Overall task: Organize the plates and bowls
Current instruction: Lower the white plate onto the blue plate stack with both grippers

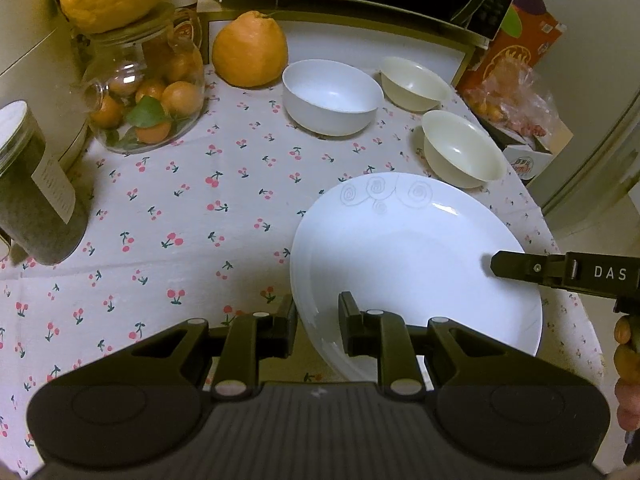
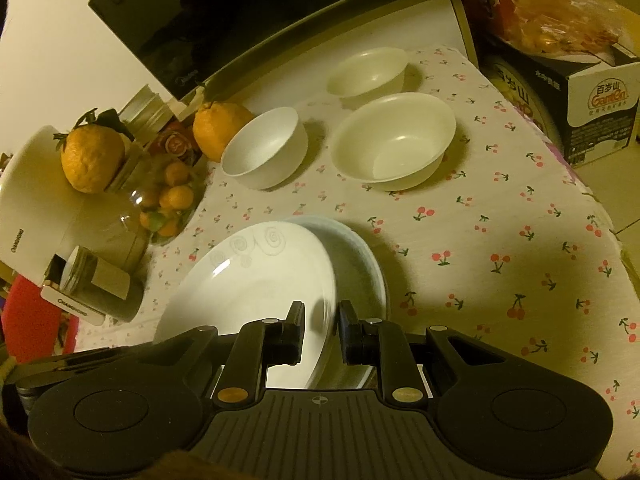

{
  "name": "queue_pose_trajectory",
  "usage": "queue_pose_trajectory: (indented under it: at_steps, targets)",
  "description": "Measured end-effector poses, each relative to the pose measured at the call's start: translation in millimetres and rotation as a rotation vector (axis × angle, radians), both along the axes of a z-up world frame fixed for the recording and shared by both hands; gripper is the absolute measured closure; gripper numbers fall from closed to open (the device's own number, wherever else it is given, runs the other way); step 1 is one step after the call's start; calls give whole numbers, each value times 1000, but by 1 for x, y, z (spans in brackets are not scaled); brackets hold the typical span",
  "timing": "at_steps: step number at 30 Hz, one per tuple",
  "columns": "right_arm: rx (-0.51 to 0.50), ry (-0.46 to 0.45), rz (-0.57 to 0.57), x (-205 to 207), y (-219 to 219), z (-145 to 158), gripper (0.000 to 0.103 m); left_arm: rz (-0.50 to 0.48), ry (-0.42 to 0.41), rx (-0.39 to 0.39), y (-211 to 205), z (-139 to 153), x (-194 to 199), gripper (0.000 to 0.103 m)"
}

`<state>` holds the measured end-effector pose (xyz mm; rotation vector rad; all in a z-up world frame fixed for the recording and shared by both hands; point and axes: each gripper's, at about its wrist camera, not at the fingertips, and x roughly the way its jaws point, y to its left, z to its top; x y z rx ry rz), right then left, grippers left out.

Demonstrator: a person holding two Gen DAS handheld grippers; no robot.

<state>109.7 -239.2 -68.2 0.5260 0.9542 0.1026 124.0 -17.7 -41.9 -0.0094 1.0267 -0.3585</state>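
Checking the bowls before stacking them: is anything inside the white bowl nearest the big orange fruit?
No, the white bowl beside the orange fruit shows only its bare, glossy inside in the left wrist view.

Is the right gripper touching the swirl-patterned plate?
Touching. In the right wrist view the right gripper has the rim of the swirl-patterned plate pinched between its fingers, tilted over another plate; the left wrist view shows the right gripper's fingers reaching over the rim.

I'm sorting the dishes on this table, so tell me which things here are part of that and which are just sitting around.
Part of the job:
- top plate, gripped at opposite rims by the left tool and right tool
- plate underneath
- white bowl
- two cream bowls

Just lying about:
- large citrus fruit
- glass jar of small oranges
- dark canister
- snack boxes
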Motion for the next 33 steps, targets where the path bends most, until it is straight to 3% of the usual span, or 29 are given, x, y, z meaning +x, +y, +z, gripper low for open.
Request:
queue_pose_trajectory:
  at_steps: [33]
  targets:
    - [-80,10,-9,3,1,-5,85,2,-98,66,-19,-12,-3,83]
